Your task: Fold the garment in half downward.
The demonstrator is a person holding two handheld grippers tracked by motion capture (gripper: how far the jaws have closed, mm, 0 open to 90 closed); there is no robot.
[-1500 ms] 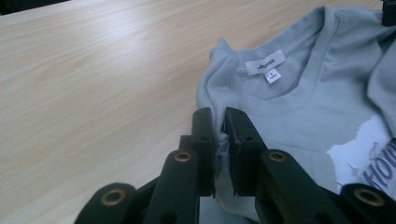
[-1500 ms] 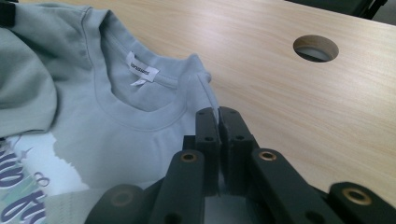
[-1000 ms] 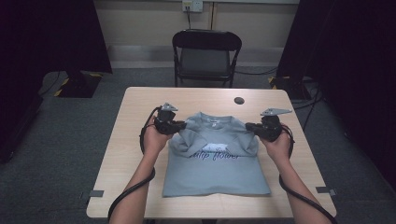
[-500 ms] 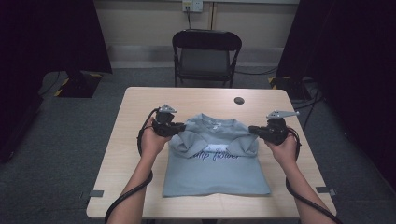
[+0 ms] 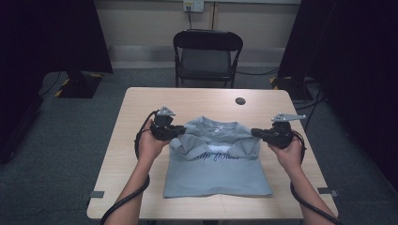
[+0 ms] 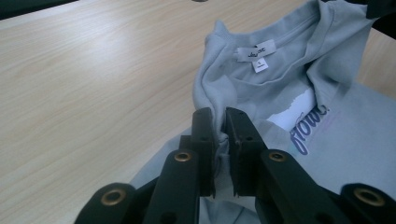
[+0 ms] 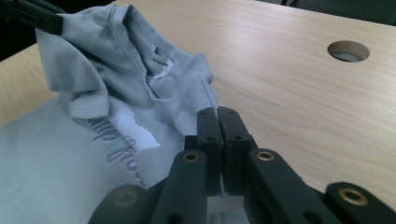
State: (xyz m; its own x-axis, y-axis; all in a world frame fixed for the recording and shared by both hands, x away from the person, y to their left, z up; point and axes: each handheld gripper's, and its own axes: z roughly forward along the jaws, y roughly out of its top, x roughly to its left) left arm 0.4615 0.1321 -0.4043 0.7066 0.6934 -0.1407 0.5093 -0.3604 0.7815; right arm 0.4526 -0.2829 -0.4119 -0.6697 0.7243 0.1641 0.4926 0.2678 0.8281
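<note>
Fabric of the grey T-shirt lay spread on the wooden table, its hem toward the person's edge and its neckline toward the far side. Printed script ran across the chest, partly covered by the folded-in shoulders. The left gripper sat at the shirt's left shoulder, and in the left gripper view its two black jaws stood narrow with a ridge of the grey cloth pinched between them, raised off the tabletop. The right gripper sat at the shirt's right shoulder; in the right gripper view its jaws were pressed almost together on a thin fold of the same cloth. Both shoulders were drawn up and slightly inward over the chest, so the sleeves bunched beside the collar while the lower half of the shirt stayed flat on the table. A white neck label showed inside the collar, between the two pinched shoulders. Each hand gripped its tool from the outer side of the shirt, forearms running along the shirt's edges toward the person. Beyond the shirt's collar, a round hole sat in the tabletop, well apart from the cloth. Farther beyond the shirt, past the table's far edge, stood a black folding chair.
</note>
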